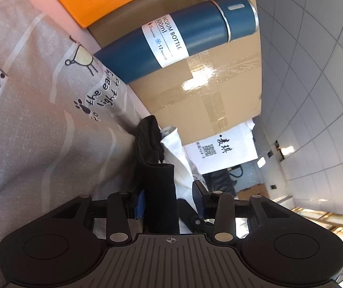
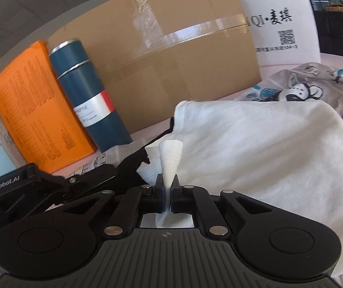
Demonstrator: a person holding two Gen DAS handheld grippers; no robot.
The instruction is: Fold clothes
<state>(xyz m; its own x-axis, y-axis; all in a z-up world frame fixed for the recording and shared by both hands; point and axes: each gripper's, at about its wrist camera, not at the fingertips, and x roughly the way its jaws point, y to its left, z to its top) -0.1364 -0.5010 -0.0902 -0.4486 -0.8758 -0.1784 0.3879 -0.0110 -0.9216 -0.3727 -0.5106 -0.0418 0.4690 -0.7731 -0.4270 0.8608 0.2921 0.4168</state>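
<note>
In the right wrist view my right gripper [image 2: 167, 187] is shut on a pinched edge of a white garment [image 2: 255, 158], which spreads over the table to the right. The pinched fabric sticks up in a small cone above the fingertips. In the left wrist view my left gripper [image 1: 169, 201] stands open, its blue pads [image 1: 139, 204] well apart. A strip of black cloth [image 1: 160, 192] hangs between them, close to the left pad and apart from the right one. Part of the white garment [image 1: 175, 153] lies behind it. The left gripper [image 2: 51, 187] also shows at the lower left of the right wrist view.
A blue vacuum bottle [image 2: 87, 96], a taped cardboard box [image 2: 171, 60], an orange box [image 2: 34, 110] and a white bag with a QR code [image 2: 281, 24] line the back. A grey printed cloth [image 1: 39, 96] covers the table. A cartoon-print garment [image 2: 315, 84] lies at the right.
</note>
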